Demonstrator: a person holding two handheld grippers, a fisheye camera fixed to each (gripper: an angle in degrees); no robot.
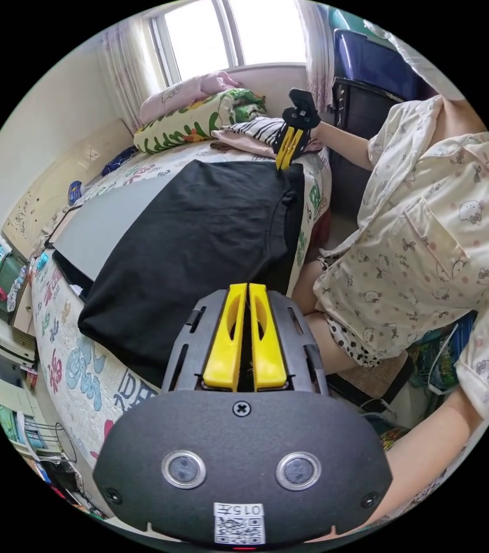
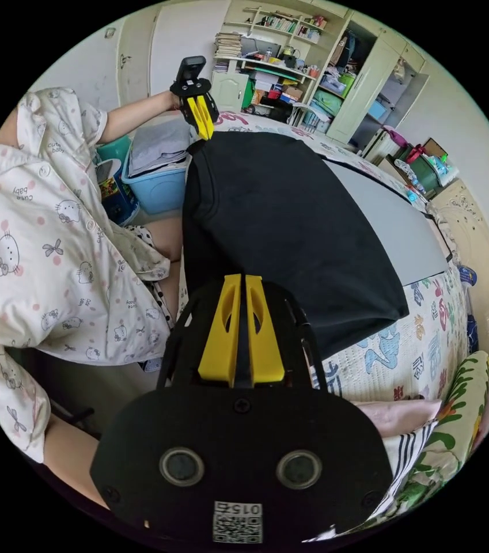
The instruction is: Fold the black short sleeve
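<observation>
The black short sleeve shirt [image 1: 198, 230] lies spread on the bed, its near edge hanging over the bed's side by the person. My left gripper [image 1: 247, 286] is shut, its yellow jaws pinching one corner of that edge. It shows in the right gripper view as the left gripper [image 2: 205, 137] at the far corner of the shirt [image 2: 279, 219]. My right gripper [image 2: 241, 277] is shut on the opposite corner of the same edge. In the left gripper view the right gripper [image 1: 281, 167] stands at the shirt's far corner.
A grey board [image 1: 106, 224] lies under the shirt on the patterned bedsheet [image 1: 77, 368]. Folded bedding [image 1: 198, 115] and striped clothes [image 1: 256, 129] pile at the bed's head. The person [image 1: 428, 230] sits beside the bed. A blue bin [image 2: 158, 190] and shelves [image 2: 279, 40] stand beyond.
</observation>
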